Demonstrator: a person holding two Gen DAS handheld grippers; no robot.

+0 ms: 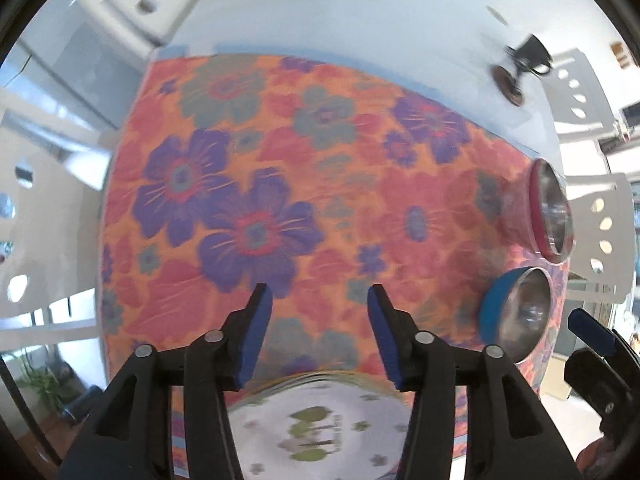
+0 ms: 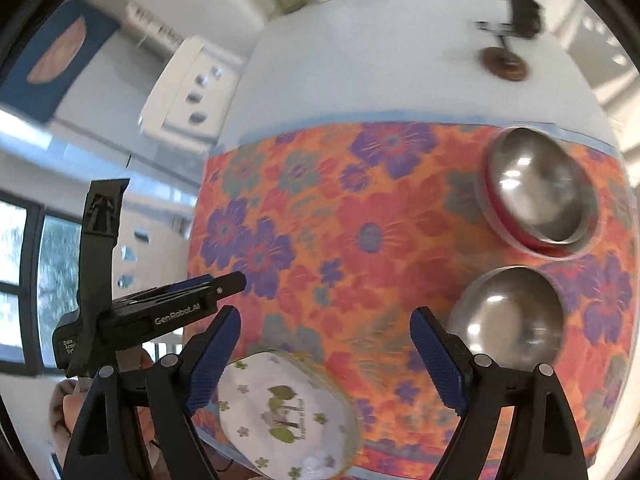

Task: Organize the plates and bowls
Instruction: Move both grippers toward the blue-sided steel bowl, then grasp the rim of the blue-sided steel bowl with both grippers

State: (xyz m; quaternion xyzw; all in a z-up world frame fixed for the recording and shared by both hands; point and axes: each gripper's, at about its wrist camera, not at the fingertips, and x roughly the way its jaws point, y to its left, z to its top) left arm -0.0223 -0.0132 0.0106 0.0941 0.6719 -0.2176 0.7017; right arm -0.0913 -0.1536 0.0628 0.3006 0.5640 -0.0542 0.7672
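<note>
Left wrist view
Plate [image 1: 316,432]: white with green tree print, at the near edge of the floral cloth [image 1: 320,184], directly below and behind the gripper tips; blurred.
Red-rimmed bowl [image 1: 550,210]: steel inside, close to the cloth's right edge.
Blue-rimmed bowl [image 1: 516,314]: steel inside, just nearer than the red-rimmed one, apart from it, also hard against the right edge.
Open room: wide bare stretch of cloth across the middle and left, out to the far taped border; white table [image 1: 360,12] beyond it.
Far corner: small dark stand [image 1: 520,72] on the white table, well apart from the dishes.
Left gripper [image 1: 316,300]: blue pads spread well apart, nothing between them, touching nothing, above the cloth.
Right gripper [image 1: 592,332]: only a pad tip visible at the right border, beside the blue-rimmed bowl.

Right wrist view
Plate [image 2: 288,412]: at the cloth's near-left corner, overhanging the table edge slightly, just inside the left pad.
Red-rimmed bowl [image 2: 540,188]: near the far taped border, right side.
Blue-rimmed bowl [image 2: 508,320]: just beyond the right pad, not touching it.
Open room: bare floral cloth [image 2: 340,220] from the plate to the far border, left of both bowls.
Right gripper [image 2: 324,336]: pads wide apart, empty.
Left gripper [image 2: 224,282]: off the table's left edge, side-on; spread cannot be told here.
</note>
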